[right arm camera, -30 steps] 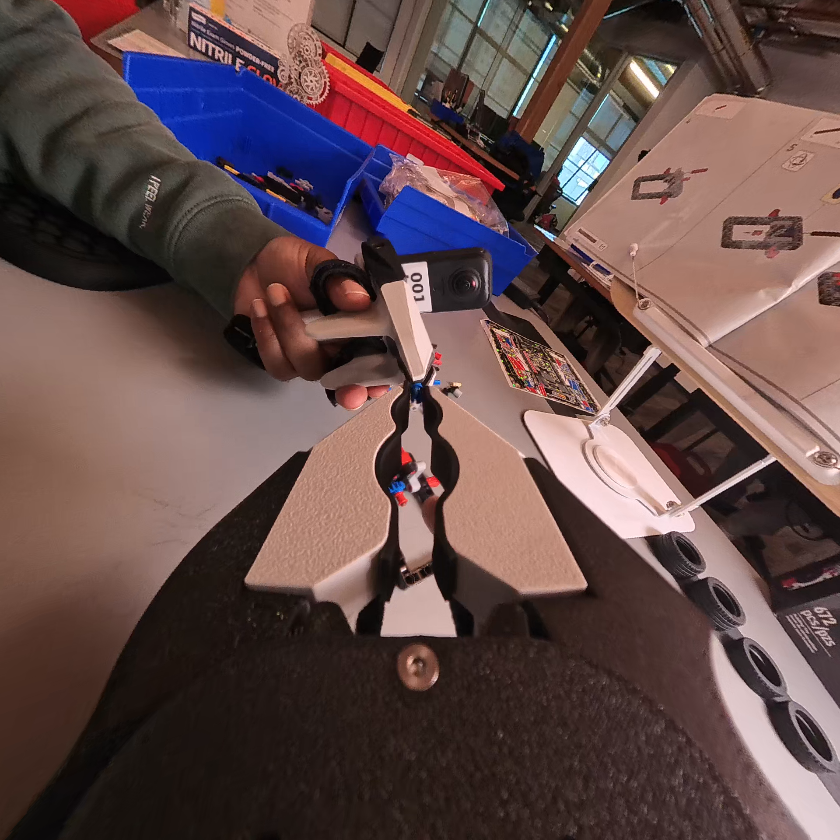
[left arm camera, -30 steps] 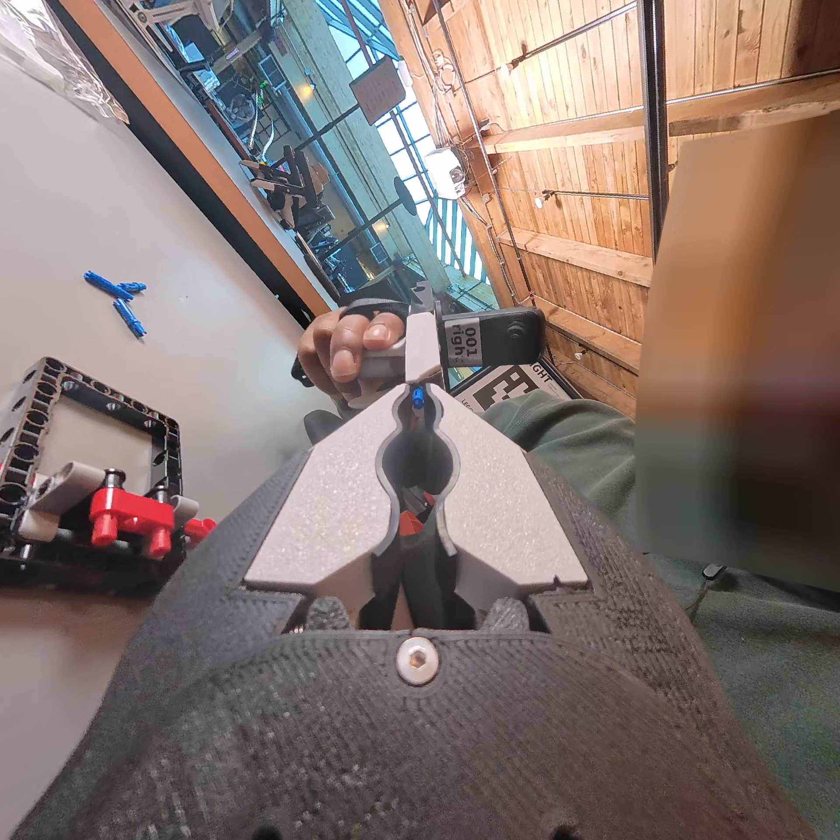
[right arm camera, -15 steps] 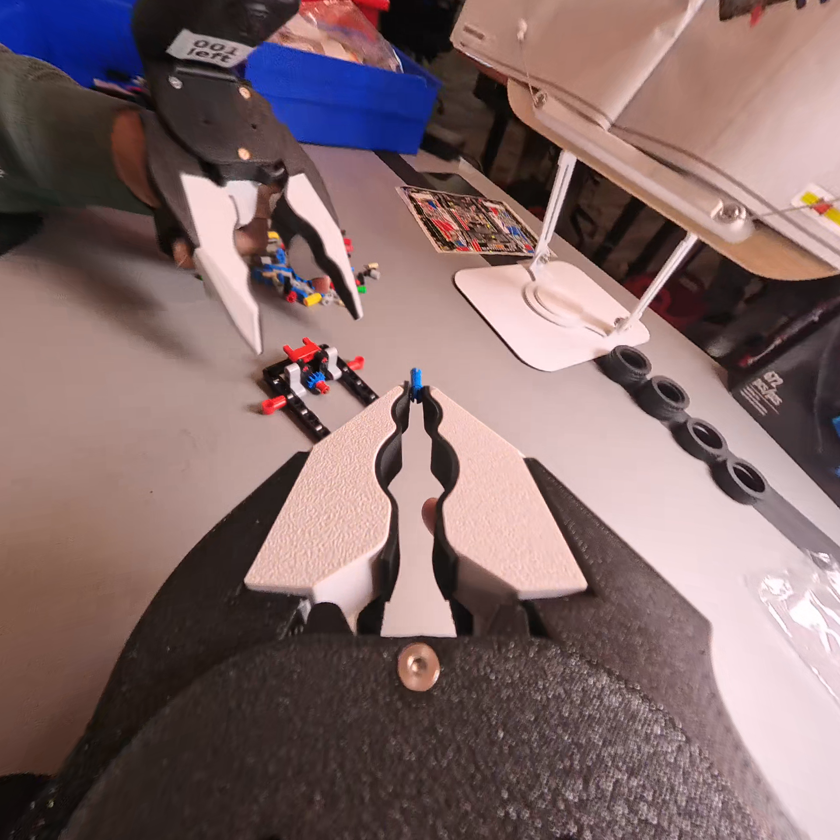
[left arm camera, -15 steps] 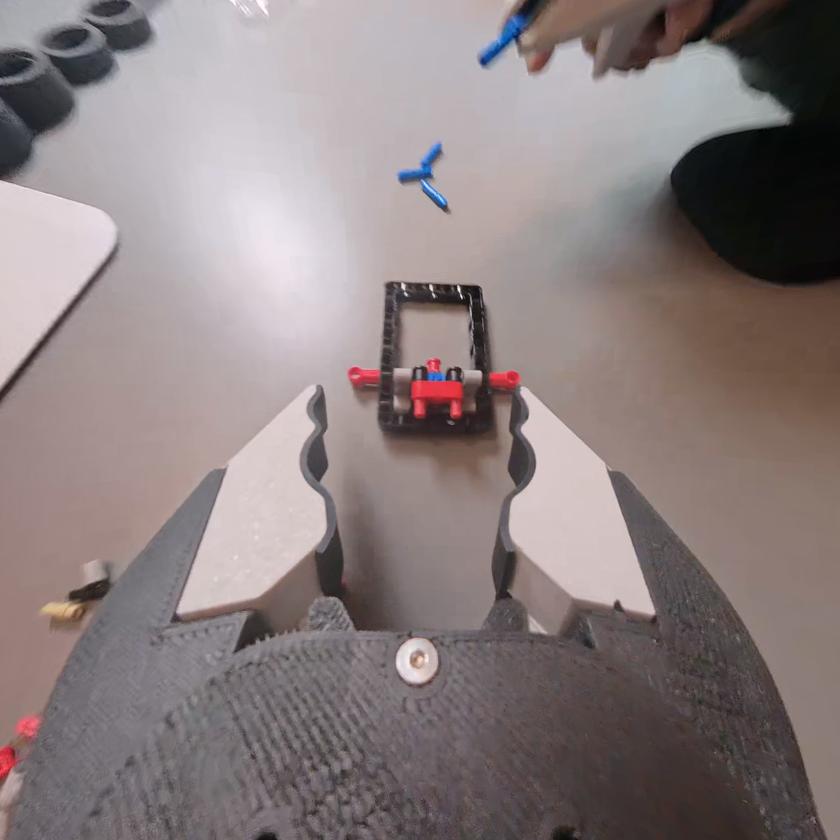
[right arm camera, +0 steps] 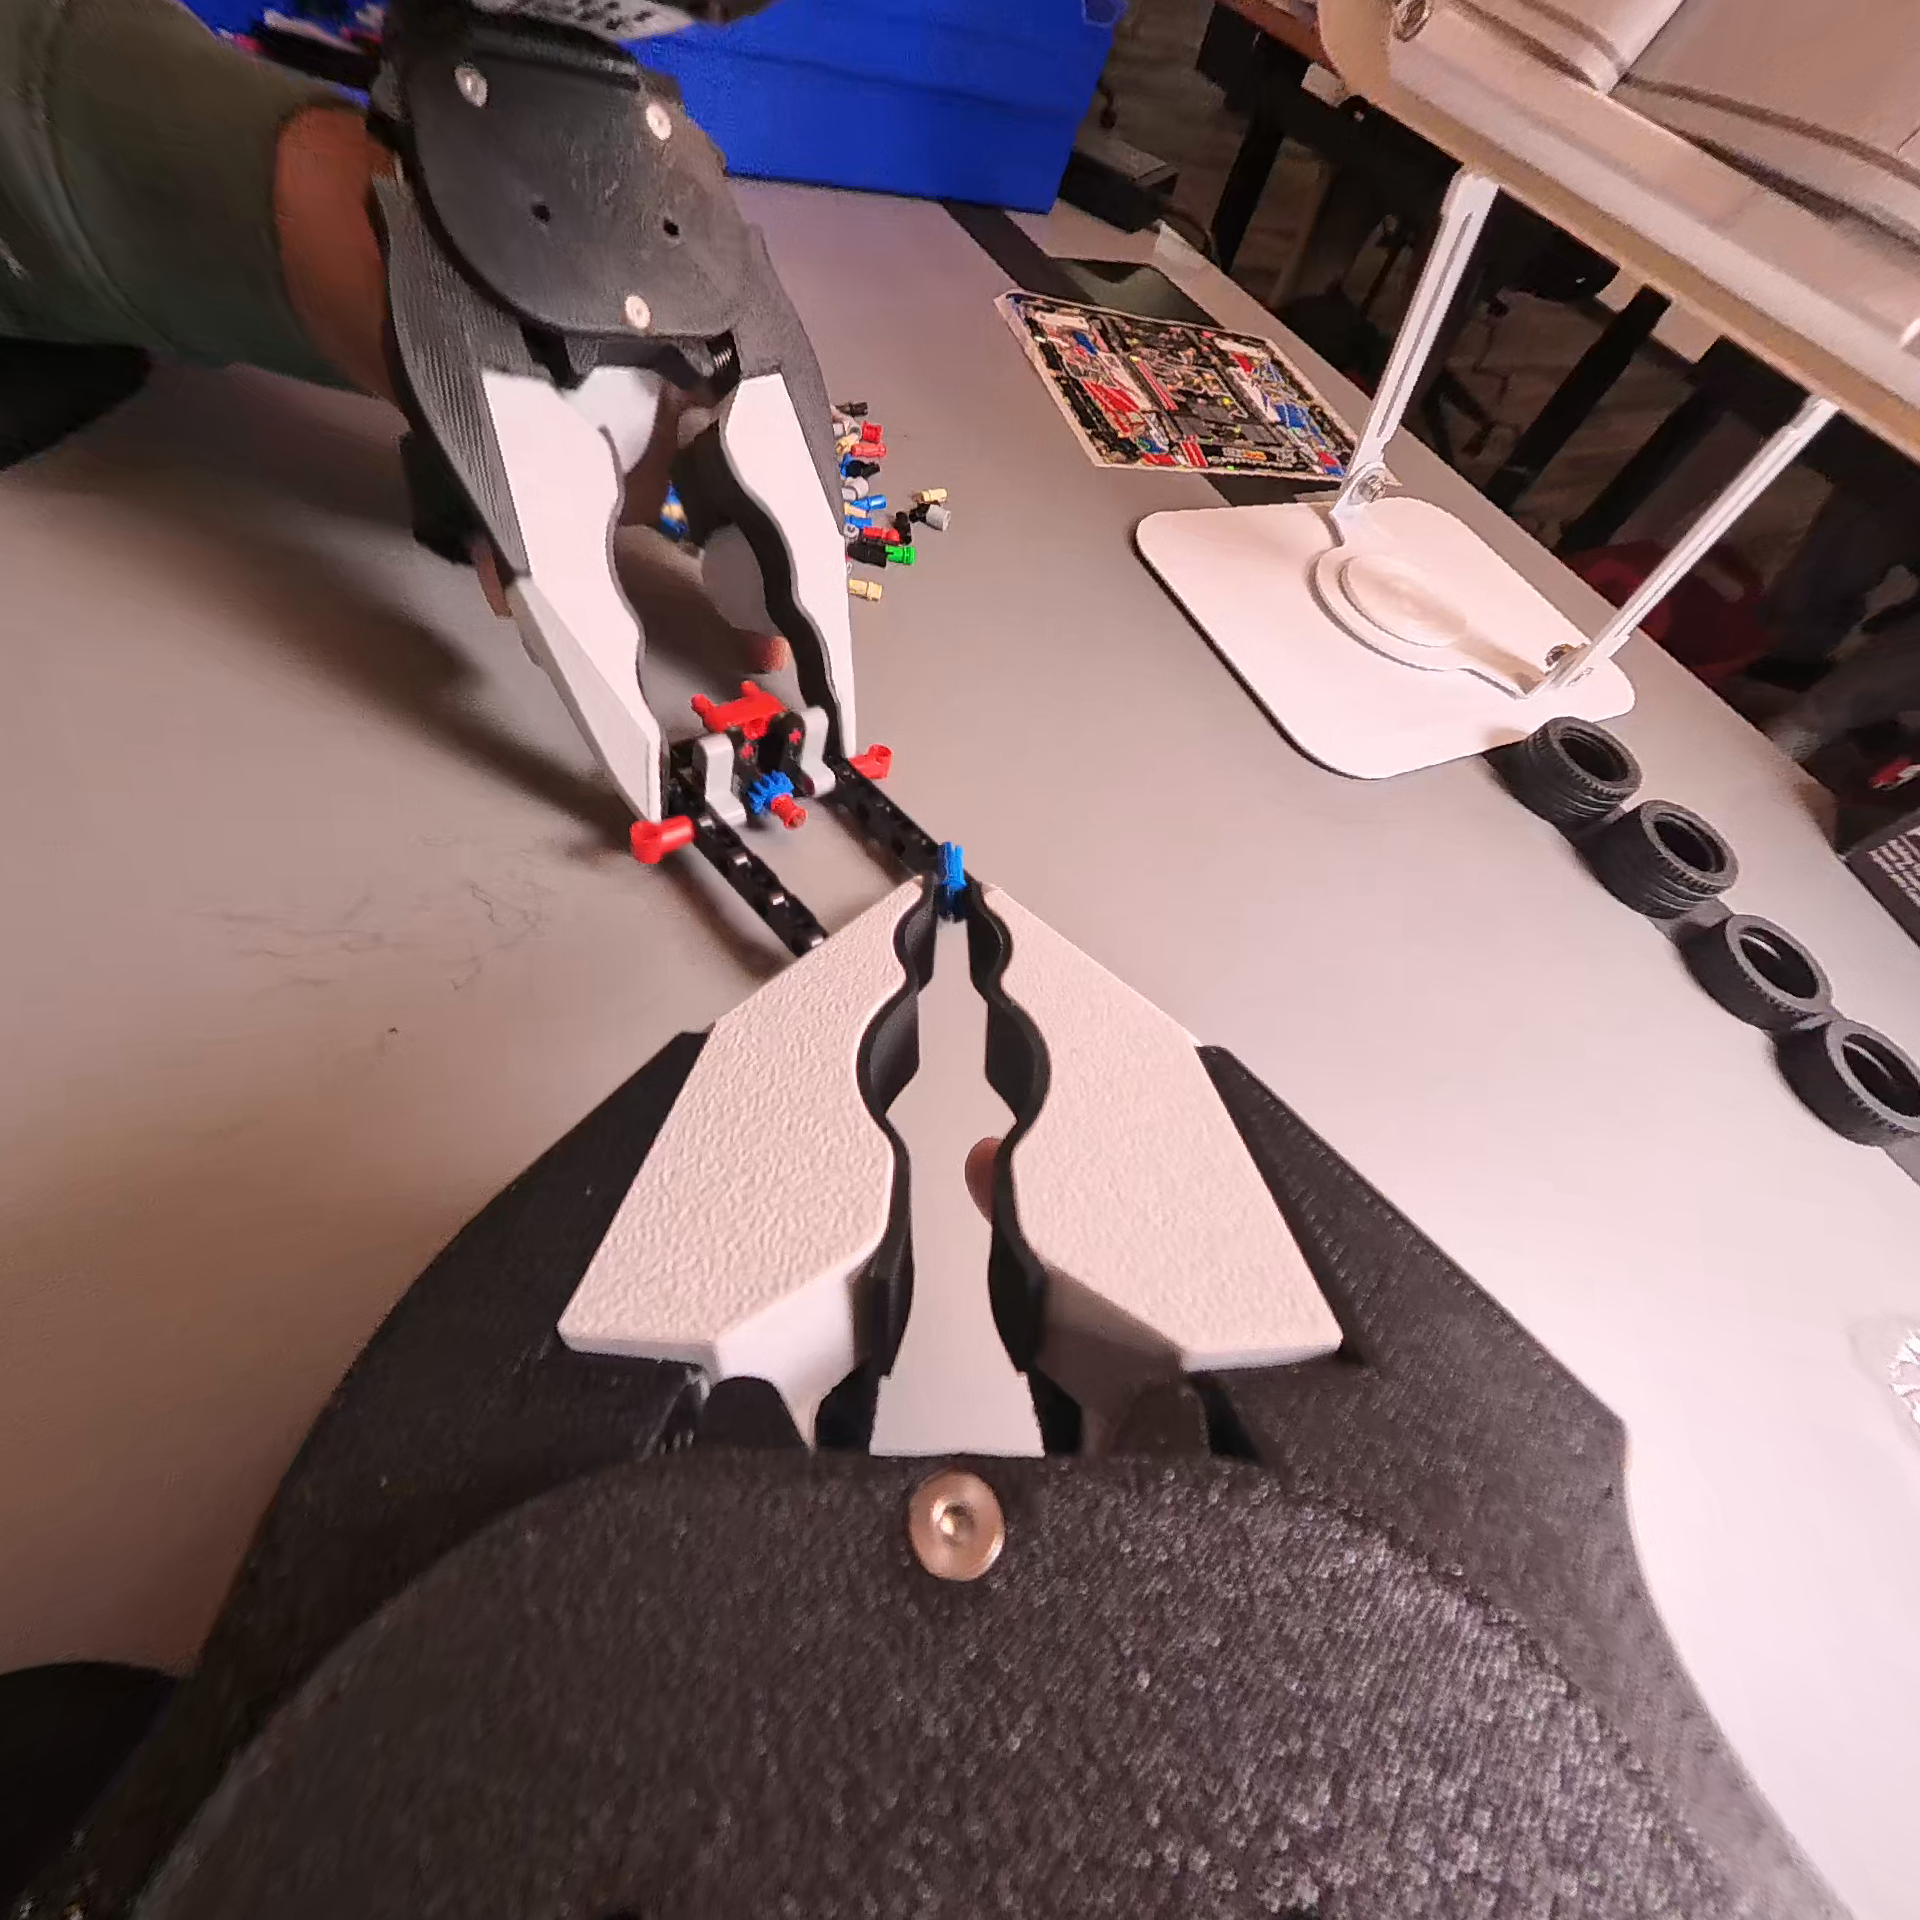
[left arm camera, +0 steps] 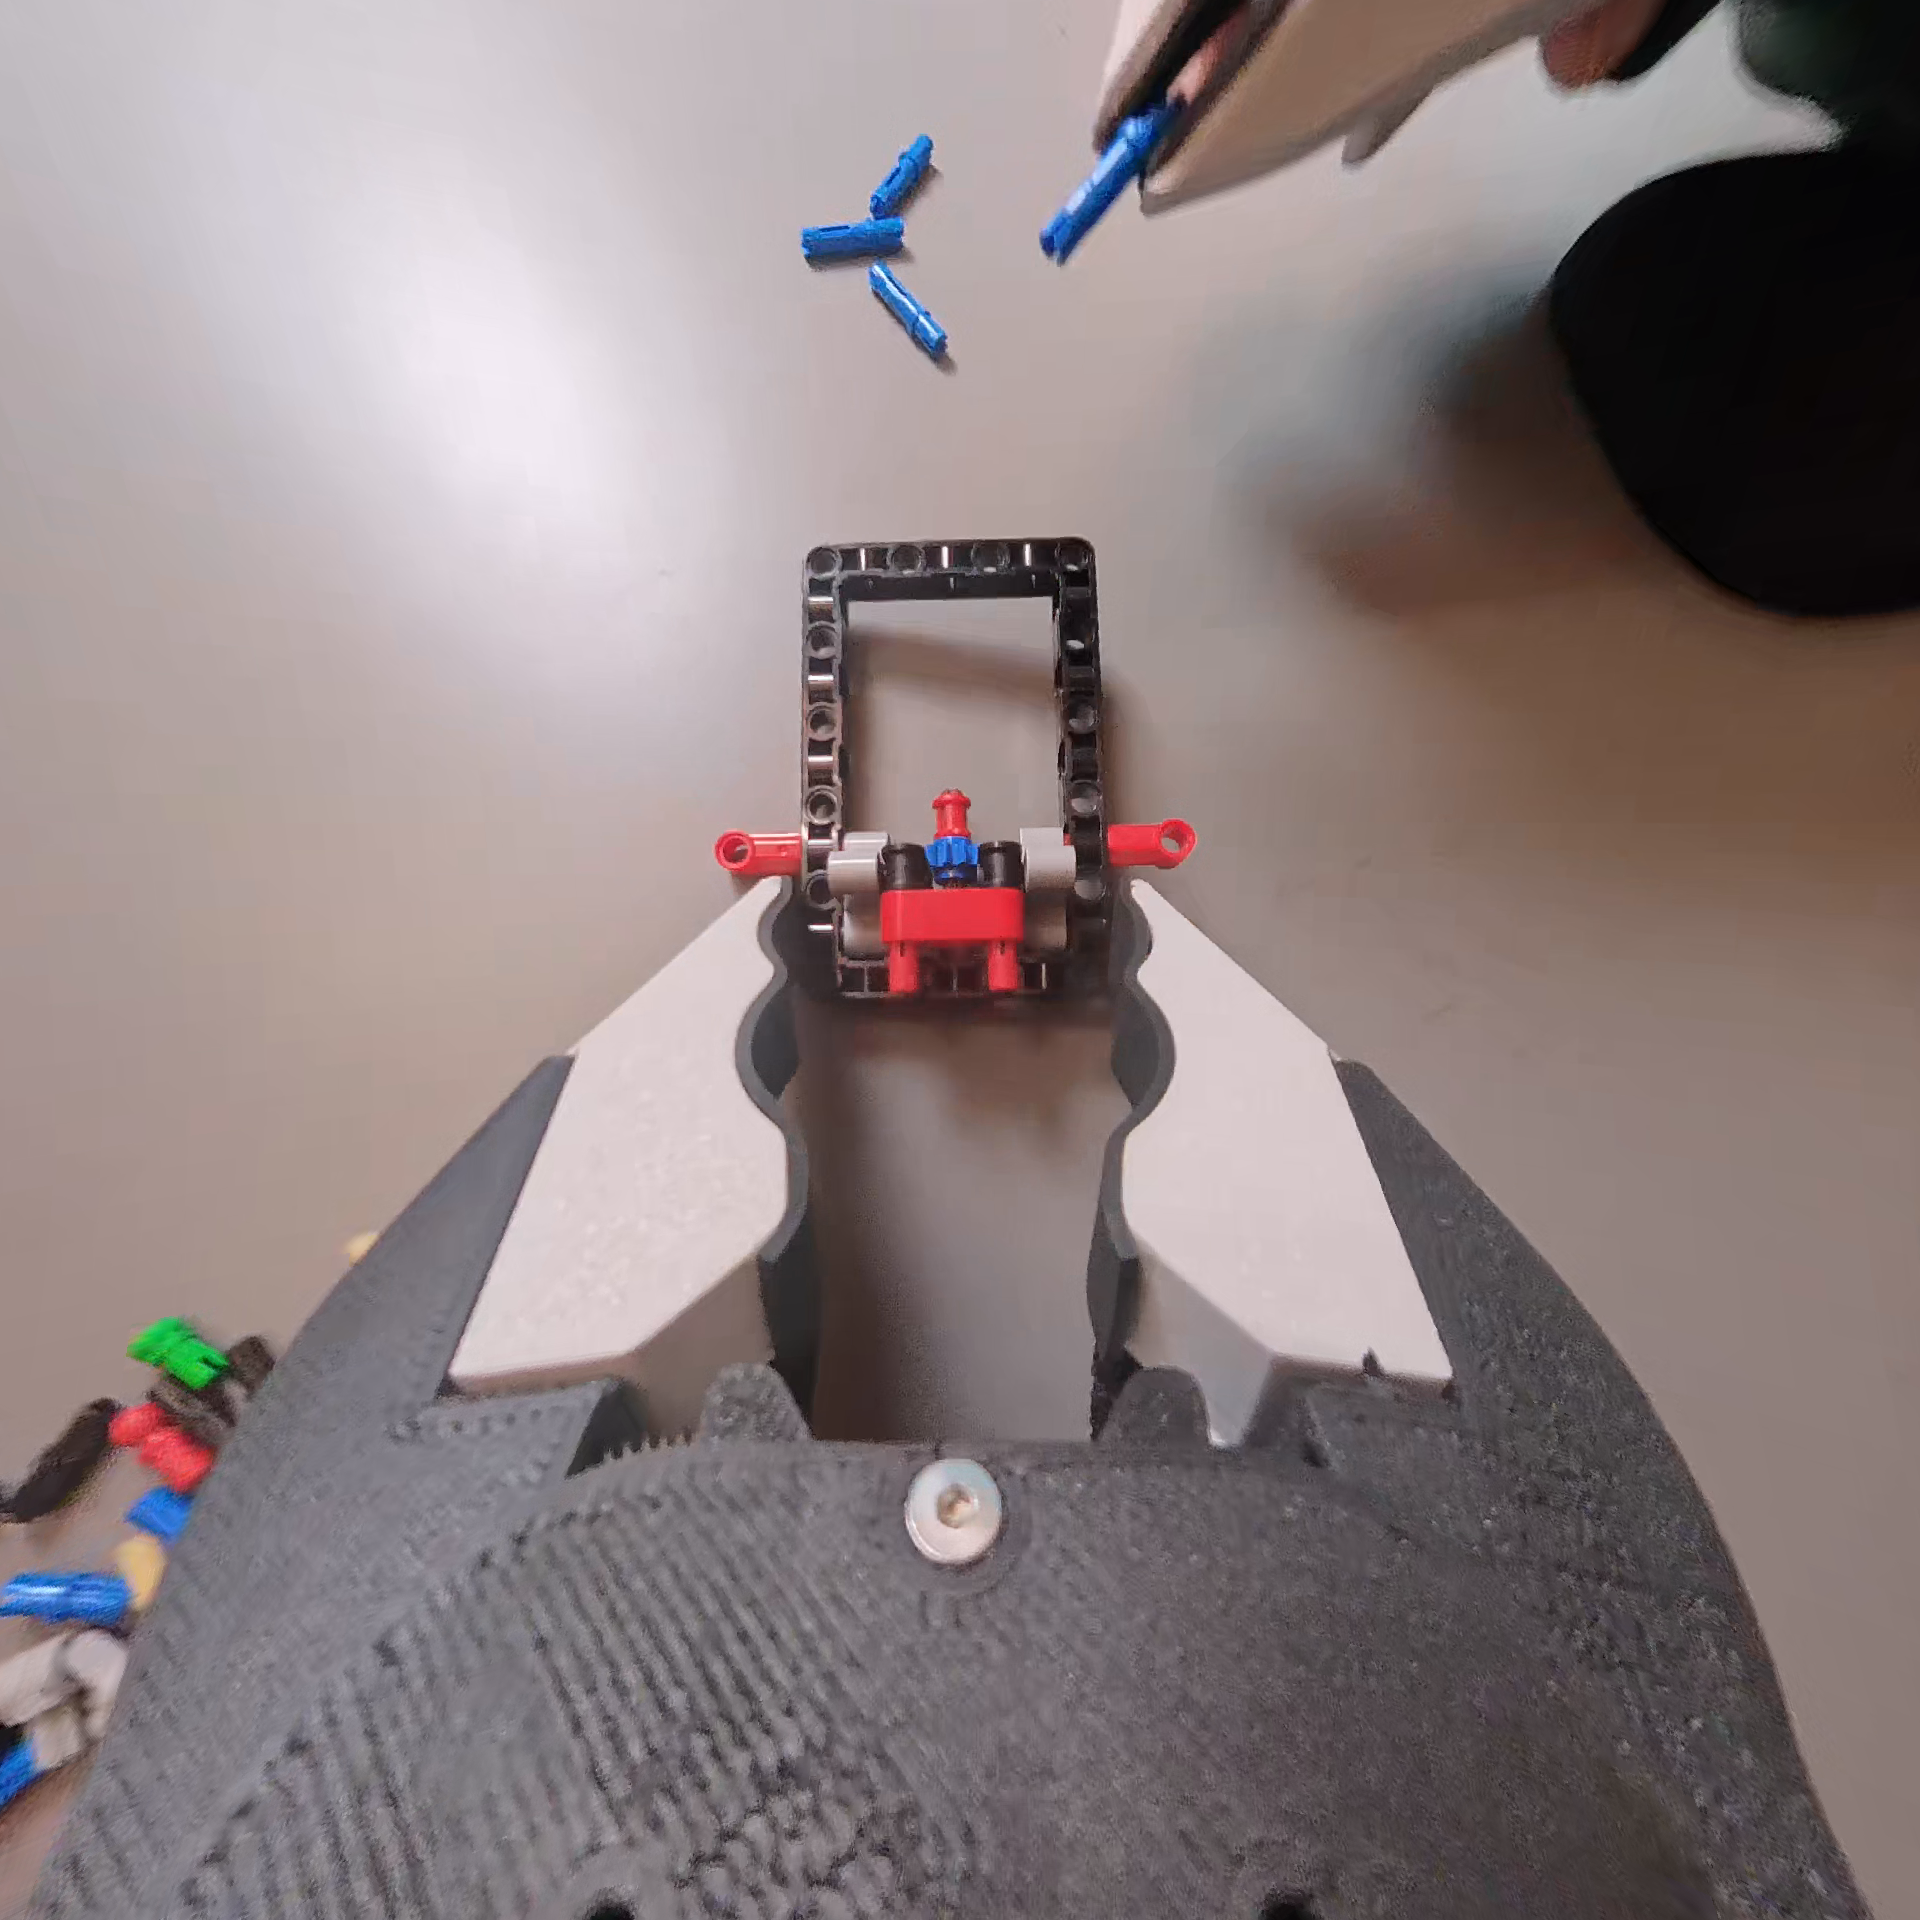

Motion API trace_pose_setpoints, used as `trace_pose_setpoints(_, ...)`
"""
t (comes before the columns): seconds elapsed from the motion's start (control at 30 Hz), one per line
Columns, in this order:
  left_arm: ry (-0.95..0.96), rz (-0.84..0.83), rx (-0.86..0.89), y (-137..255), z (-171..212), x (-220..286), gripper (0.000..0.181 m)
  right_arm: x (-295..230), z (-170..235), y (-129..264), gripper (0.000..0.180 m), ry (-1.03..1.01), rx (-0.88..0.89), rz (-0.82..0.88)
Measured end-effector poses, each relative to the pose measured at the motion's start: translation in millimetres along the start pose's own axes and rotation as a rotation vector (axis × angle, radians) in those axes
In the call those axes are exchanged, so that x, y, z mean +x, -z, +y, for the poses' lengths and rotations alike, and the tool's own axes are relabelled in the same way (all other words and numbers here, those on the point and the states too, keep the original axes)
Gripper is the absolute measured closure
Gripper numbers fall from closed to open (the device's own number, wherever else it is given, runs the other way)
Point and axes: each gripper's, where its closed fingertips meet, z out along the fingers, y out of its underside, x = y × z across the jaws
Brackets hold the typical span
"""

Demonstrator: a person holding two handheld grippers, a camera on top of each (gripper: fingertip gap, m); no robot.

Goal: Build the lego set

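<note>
A black rectangular lego frame (left arm camera: 821, 675) lies flat on the grey table, with a red, grey and blue sub-assembly (left arm camera: 951, 904) at its near end and a red pin sticking out each side. My left gripper (left arm camera: 951, 904) is open, its fingertips straddling the frame's near end. In the right wrist view it (right arm camera: 748, 748) stands over the frame (right arm camera: 769, 904) the same way. My right gripper (right arm camera: 948, 891) is shut on a blue pin (right arm camera: 948, 878), close to the frame's far corner. The left wrist view shows that pin (left arm camera: 1101, 192) at top right.
Three loose blue pins (left arm camera: 883, 244) lie beyond the frame. A pile of small mixed pieces (right arm camera: 883, 509) sits behind the left gripper. Several black tyres (right arm camera: 1704, 914), a white stand base (right arm camera: 1382, 623), a sticker sheet (right arm camera: 1174, 384) and blue bins (right arm camera: 894, 94) are to the right and behind. There is about 11 centimetres between the tips of the two grippers. It is some 25 centimetres from my left tips to the white stand base (right arm camera: 1382, 623).
My left gripper opened, let go of the blue pin it held together with the right one, swung down and closed in on the frame. My right gripper carried the pin down toward the frame.
</note>
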Motion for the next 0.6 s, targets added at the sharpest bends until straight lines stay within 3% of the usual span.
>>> trace_pose_setpoints(0.37, 0.481, 0.32, 0.142, 18.5, -17.0, 18.3, 0.122, -21.4, -4.7, -6.0, 0.177, 0.087, -0.056, -0.035)
trace_pose_setpoints(0.6, 0.58, 0.29, 0.177, 18.3, -18.0, 9.5, 0.122, -16.3, -1.8, -10.5, 0.177, 0.077, -0.114, 0.035)
